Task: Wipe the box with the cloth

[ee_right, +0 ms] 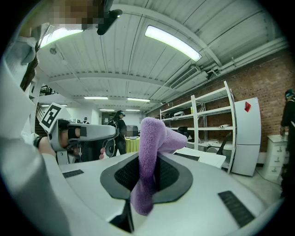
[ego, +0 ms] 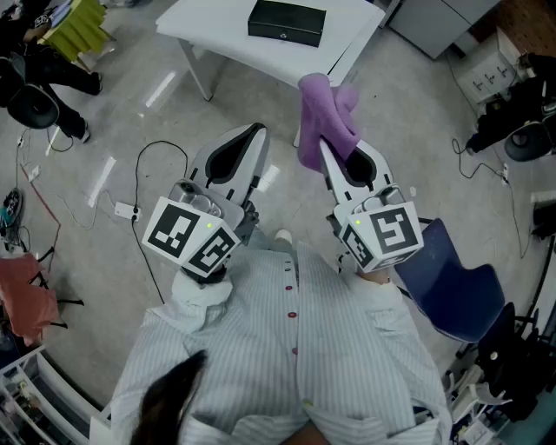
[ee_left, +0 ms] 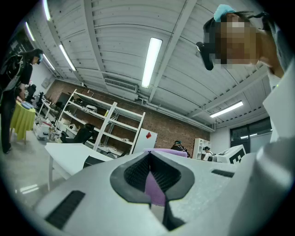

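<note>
The black box lies on a white table at the top of the head view, well ahead of both grippers. My right gripper is shut on a purple cloth, which sticks up out of the jaws and flops over; in the right gripper view the cloth fills the gap of that gripper. My left gripper is held beside it at the left, jaws together and nothing in them. In its own view the left gripper points upward, and the box shows low at the left on the table.
A blue chair stands close at my right. Cables and a power strip lie on the floor at the left. White shelving and several people stand in the background. A red cloth hangs at the far left.
</note>
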{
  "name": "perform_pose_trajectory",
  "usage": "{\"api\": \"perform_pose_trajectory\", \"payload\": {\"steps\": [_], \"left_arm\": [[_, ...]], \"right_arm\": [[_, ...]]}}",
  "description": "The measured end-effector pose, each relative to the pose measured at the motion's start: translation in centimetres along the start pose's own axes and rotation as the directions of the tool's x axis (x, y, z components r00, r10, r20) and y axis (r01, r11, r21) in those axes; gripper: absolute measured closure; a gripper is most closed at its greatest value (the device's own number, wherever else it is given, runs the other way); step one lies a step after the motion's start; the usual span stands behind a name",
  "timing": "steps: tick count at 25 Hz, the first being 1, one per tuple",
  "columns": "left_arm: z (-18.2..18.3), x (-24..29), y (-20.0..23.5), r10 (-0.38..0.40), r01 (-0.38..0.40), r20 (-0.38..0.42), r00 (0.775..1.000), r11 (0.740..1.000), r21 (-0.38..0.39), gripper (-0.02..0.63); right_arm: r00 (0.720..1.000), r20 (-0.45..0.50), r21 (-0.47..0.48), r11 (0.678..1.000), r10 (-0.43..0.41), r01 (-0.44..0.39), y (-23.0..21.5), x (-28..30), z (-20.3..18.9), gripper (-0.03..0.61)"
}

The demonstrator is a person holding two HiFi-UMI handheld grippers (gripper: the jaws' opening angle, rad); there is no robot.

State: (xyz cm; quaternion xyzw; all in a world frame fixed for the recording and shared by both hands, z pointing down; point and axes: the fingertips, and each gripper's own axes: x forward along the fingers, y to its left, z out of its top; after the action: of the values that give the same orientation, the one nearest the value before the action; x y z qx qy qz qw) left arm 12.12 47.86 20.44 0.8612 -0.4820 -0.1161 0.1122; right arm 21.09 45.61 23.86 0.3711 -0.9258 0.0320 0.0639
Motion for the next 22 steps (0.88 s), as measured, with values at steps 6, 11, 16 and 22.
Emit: {"api": "perform_pose_trajectory", "payload": {"steps": [6, 11, 16, 22], "left_arm": [[-0.3, -0.6, -1.2, 0.017, -0.017, 0.008, 1.000, 1.000, 0.013, 0.604], [-0.7, -1.4, -1.3, 0.040, -0.040, 0.009, 0.999, 0.999, 0.016, 0.604], [-0.2, -1.4, -0.1, 0.060, -0.060, 0.017, 0.998, 0.998, 0.024, 0.604], [0.2, -0.2, 4.2, 0.072, -0.072, 0.025, 0.997, 0.997, 0.020, 0.604]], "right_arm": [[1.000, 0.014, 0.006, 1.000, 0.010, -0.010, 0.0, -1.4, -0.2, 0.517], [1.000, 0.013, 0.018, 1.000, 0.015, -0.016, 0.1, -1.9, -0.9, 0.517], [0.999, 0.016, 0.034, 0.999, 0.030, -0.031, -0.1, -0.9, -0.9, 0.517], [0.999, 0.013, 0.034, 0.999, 0.036, -0.036, -0.6, 3.2, -1.0, 0.517]]}}
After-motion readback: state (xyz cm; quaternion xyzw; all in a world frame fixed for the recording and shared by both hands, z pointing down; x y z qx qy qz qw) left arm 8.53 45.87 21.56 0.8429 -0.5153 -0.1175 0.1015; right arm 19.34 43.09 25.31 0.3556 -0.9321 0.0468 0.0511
